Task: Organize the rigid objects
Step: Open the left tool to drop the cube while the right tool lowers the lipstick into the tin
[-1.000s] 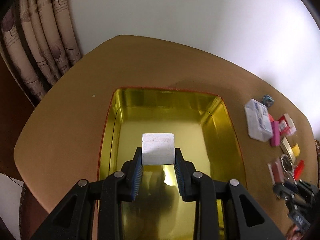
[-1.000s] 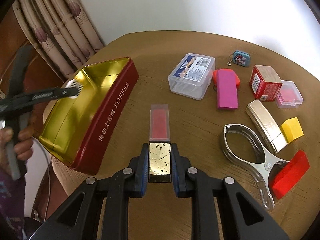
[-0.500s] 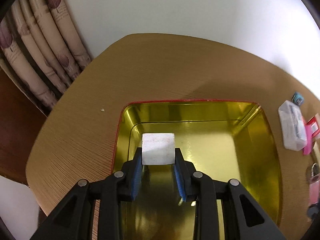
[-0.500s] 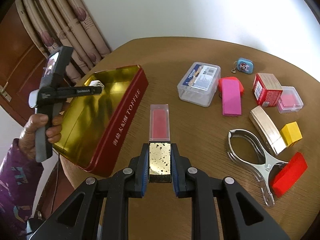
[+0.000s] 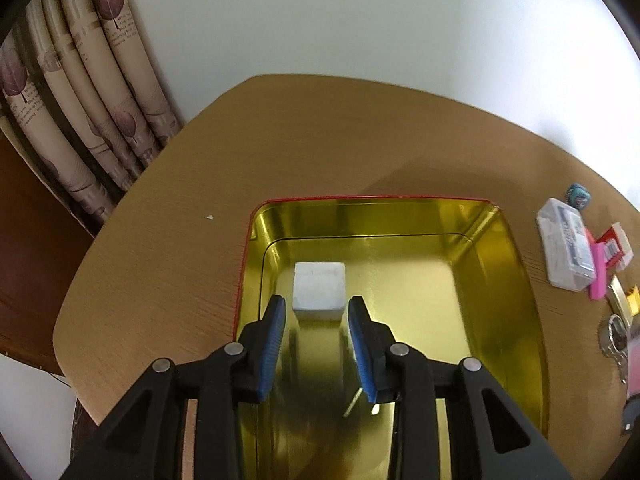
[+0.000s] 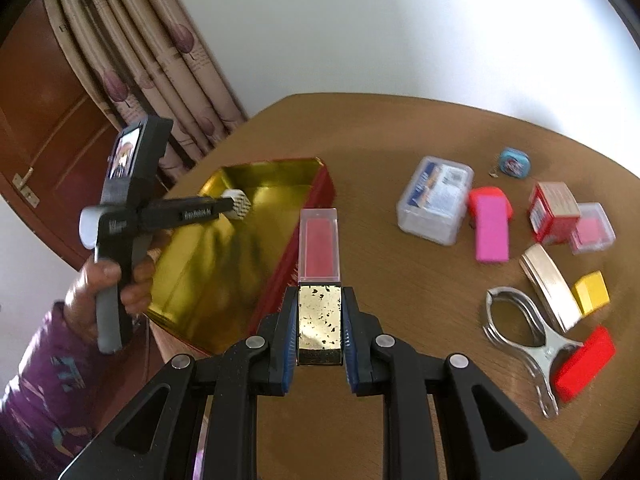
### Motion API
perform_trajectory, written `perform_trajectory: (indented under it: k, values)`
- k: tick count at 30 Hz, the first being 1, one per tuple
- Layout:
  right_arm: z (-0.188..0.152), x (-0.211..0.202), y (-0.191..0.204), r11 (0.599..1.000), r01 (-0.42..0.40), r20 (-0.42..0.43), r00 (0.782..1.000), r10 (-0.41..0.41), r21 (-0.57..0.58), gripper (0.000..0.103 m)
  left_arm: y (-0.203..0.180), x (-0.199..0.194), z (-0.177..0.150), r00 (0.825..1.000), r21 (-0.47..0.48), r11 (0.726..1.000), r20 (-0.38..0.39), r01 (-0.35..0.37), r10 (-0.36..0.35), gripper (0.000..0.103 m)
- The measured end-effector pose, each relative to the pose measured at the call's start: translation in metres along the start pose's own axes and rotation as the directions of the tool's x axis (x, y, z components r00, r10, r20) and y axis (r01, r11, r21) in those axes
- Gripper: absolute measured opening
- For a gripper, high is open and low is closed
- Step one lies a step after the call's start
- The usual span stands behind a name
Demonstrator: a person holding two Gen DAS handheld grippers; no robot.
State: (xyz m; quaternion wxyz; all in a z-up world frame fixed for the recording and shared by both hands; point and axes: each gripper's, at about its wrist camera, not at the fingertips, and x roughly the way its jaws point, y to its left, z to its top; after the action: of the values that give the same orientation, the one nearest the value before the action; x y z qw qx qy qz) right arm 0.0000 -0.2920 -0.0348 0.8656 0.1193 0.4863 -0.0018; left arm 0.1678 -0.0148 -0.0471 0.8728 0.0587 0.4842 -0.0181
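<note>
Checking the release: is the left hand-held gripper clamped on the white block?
No; the left hand-held gripper is open, with gaps beside the white block in the tin.

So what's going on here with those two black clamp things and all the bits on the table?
A person is tidying small items into a gold-lined tin. The left gripper stands open over the tin, with a white block lying on the tin floor just ahead of its fingers. The right gripper is clamped on a gold-and-red lipstick case, held above the wooden table. More trinkets, such as a metal clip, wait on the table.
</note>
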Motion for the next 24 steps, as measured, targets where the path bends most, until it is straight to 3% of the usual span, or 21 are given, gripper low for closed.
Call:
perform_trajectory:
  k: [4, 10, 16, 24]
  values:
    - [0.02, 0.009, 0.016, 0.998, -0.058, -0.011, 0.998, 0.058, 0.002, 0.019, 0.003, -0.024, -0.012, 0.998, 0.017, 1.0, 0.054, -0.012, 0.011, 0.035]
    - [0.049, 0.051, 0.045, 0.99, -0.139, -0.085, 0.986, 0.141, 0.023, 0.019, 0.015, -0.048, -0.028, 0.997, 0.011, 1.0, 0.077, 0.003, -0.004, 0.037]
    - [0.068, 0.107, 0.075, 0.994, -0.108, -0.156, 0.982, 0.106, -0.005, 0.019, 0.028, -0.053, -0.034, 0.997, -0.015, 1.0, 0.074, 0.014, -0.012, 0.037]
    - [0.079, 0.148, 0.078, 0.999, -0.042, -0.2, 0.979, 0.043, 0.007, 0.019, 0.048, -0.043, -0.038, 0.997, -0.072, 0.995, 0.056, 0.063, -0.059, 0.037]
